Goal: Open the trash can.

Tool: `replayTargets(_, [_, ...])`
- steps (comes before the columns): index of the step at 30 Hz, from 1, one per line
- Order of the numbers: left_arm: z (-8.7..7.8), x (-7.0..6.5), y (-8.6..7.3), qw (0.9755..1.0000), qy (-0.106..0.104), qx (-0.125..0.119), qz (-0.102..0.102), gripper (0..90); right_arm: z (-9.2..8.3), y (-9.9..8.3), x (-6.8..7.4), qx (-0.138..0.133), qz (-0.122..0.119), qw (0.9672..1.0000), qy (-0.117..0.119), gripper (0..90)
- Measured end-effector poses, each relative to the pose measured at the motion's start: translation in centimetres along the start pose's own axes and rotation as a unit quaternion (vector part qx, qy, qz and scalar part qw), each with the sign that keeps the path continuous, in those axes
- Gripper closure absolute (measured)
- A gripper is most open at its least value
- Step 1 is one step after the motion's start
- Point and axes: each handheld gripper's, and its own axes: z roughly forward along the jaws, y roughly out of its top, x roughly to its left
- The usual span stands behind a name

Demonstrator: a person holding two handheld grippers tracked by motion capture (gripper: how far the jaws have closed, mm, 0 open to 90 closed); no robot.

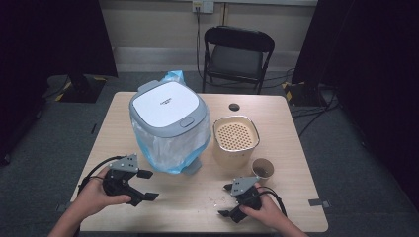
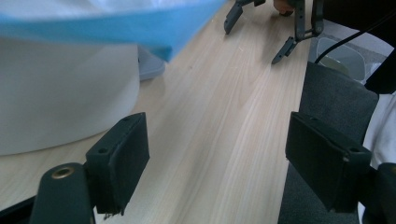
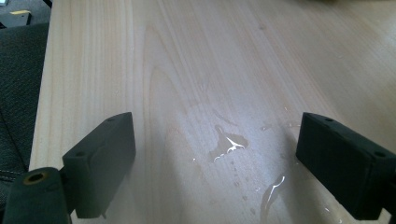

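Where blue liner (image 2: 107, 28) overhangs, bin (image 2: 56, 98) cropped (lid unseen), blurred

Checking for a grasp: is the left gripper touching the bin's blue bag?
Apart. The left gripper view shows the left gripper open over bare table, with the blue bag hanging clear ahead of it.

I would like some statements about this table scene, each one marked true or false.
1. The bin has its lid closed. True.
2. The left gripper holds the blue bag. False: its jaws are open with nothing between them.
3. The paper cup lies on its side. False: it stands upright beside the beige container.
4. Some liquid is spilled on the table in front of the right gripper. True.
5. The right gripper is shut. False: its jaws stand apart.
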Motion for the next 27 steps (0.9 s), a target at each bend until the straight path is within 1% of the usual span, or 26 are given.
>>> replayTargets(3, [-0.5,-0.1,0.6,1.0,-0.001,0.002,-0.005,23.2,0.0,0.0,0.0,0.0,0.0,1.0,0.0,11.1])
replayTargets(5, [-1.0,-0.1,1.2,1.0,-0.001,0.004,-0.004,24.5,0.0,0.0,0.0,0.0,0.0,1.0,0.0,11.1])
replayTargets(9, [-1.6,-0.2,1.8,1.0,-0.002,0.002,-0.007,25.4,0.0,0.0,0.0,0.0,0.0,1.0,0.0,11.1])
replayTargets(13, [-2.3,-0.2,2.6,1.0,-0.002,0.004,-0.005,26.8,0.0,0.0,0.0,0.0,0.0,1.0,0.0,11.1])
replayTargets(16, [-2.5,-0.2,3.0,1.0,-0.003,0.003,-0.002,27.8,0.0,0.0,0.0,0.0,0.0,1.0,0.0,11.1])
replayTargets(17, [-2.6,-0.3,3.1,1.0,-0.001,0.005,-0.003,28.2,0.0,0.0,0.0,0.0,0.0,1.0,0.0,11.1])
replayTargets(23, [-3.3,-0.5,4.1,0.9999,-0.008,0.007,0.001,30.4,0.0,0.0,0.0,0.0,0.0,1.0,0.0,11.1])
replayTargets(24, [-3.4,-0.5,4.2,0.9999,-0.011,0.003,0.0,30.4,0.0,0.0,0.0,0.0,0.0,1.0,0.0,11.1])
replayTargets(26, [-3.6,-0.5,4.4,0.9999,-0.012,0.009,0.002,31.3,0.0,0.0,0.0,0.0,0.0,1.0,0.0,11.1])
replayTargets(27, [-3.8,-0.5,4.5,0.9999,-0.014,0.008,-0.005,31.3,0.0,0.0,0.0,0.0,0.0,1.0,0.0,11.1])
